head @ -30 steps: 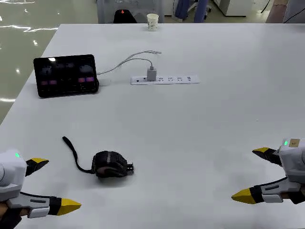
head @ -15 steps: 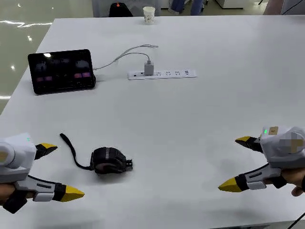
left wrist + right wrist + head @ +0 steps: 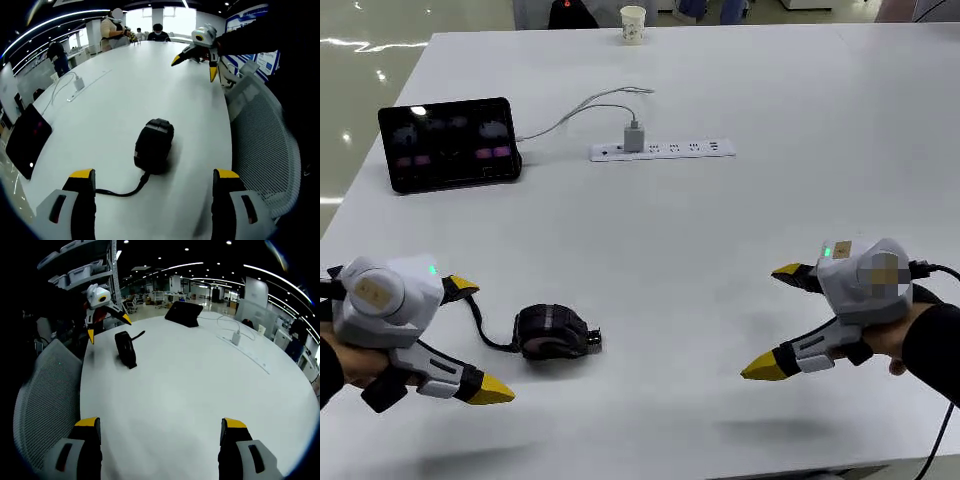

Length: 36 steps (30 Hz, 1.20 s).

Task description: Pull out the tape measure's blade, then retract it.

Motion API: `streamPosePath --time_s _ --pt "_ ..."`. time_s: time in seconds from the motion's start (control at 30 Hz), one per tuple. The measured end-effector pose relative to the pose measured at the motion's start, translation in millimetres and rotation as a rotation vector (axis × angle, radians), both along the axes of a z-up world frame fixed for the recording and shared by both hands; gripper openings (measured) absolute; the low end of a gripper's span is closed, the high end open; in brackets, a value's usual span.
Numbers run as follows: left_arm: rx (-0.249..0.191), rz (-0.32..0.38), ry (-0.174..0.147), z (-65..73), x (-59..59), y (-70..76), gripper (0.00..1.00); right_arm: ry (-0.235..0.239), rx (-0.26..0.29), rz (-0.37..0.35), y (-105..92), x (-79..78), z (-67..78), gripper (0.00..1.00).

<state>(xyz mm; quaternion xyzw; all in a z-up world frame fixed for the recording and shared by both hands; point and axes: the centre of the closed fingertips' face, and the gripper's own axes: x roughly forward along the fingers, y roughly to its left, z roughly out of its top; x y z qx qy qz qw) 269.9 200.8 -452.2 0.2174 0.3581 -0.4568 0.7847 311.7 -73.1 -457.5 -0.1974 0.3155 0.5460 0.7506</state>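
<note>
A black tape measure (image 3: 553,333) with a black wrist strap (image 3: 480,318) lies on the white table (image 3: 700,230) near its front left. In the left gripper view the tape measure (image 3: 154,144) sits just ahead of my jaws, between them in line. My left gripper (image 3: 470,338) is open, right beside the strap, its yellow fingertips (image 3: 492,391) apart. My right gripper (image 3: 778,320) is open over bare table at the front right, well away from the tape measure (image 3: 125,349). The blade is inside the case.
A dark tablet (image 3: 448,143) stands at the back left. A white power strip (image 3: 662,150) with a plugged charger and cable (image 3: 582,106) lies mid-table. A paper cup (image 3: 633,23) stands at the far edge. Mesh chair backs show beside the table in both gripper views.
Both grippers have moved inward: the left one right and forward up to the tape measure's strap, the right one left toward the table's middle. The tape measure has stayed put.
</note>
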Motion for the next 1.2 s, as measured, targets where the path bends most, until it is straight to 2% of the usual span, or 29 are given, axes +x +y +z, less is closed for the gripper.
streamPosePath --time_s 0.17,0.23,0.3,0.37,0.57,0.8,0.87,0.93,1.07,1.2 --pt "0.046 -0.071 -0.019 -2.8 7.5 -11.5 0.92 -0.02 -0.002 0.074 18.2 -1.2 -0.9 0.99" --pt "0.093 -0.099 -0.028 -7.0 10.9 -12.9 0.9 -0.015 -0.004 0.095 25.6 -2.4 -3.2 0.99" --pt "0.076 -0.106 -0.012 -7.1 10.5 -20.4 0.89 -0.015 -0.007 0.116 32.1 -4.1 -5.4 0.99" --pt "0.069 -0.123 -0.016 -6.4 12.3 -27.8 0.89 -0.018 -0.007 0.129 39.6 -4.4 -7.8 0.99" --pt "0.114 -0.179 -0.027 -12.1 18.3 -36.6 0.84 -0.002 -0.008 0.151 58.4 -5.7 -13.0 0.99" --pt "0.129 -0.211 -0.024 -13.9 22.6 -44.9 0.82 0.005 -0.003 0.182 78.3 -6.8 -15.9 0.99" --pt "0.156 -0.218 -0.024 -16.8 25.5 -44.6 0.81 0.008 0.0 0.18 85.7 -6.1 -19.0 0.99" --pt "0.183 -0.234 -0.03 -19.1 28.5 -44.7 0.79 0.036 -0.007 0.181 92.3 -7.3 -26.1 0.99" --pt "0.179 -0.247 -0.027 -18.5 30.8 -50.0 0.75 0.048 0.005 0.168 104.2 -7.2 -28.9 0.99" --pt "0.183 -0.255 -0.023 -21.5 32.9 -51.4 0.74 0.047 0.001 0.197 113.4 -13.4 -30.8 0.99"
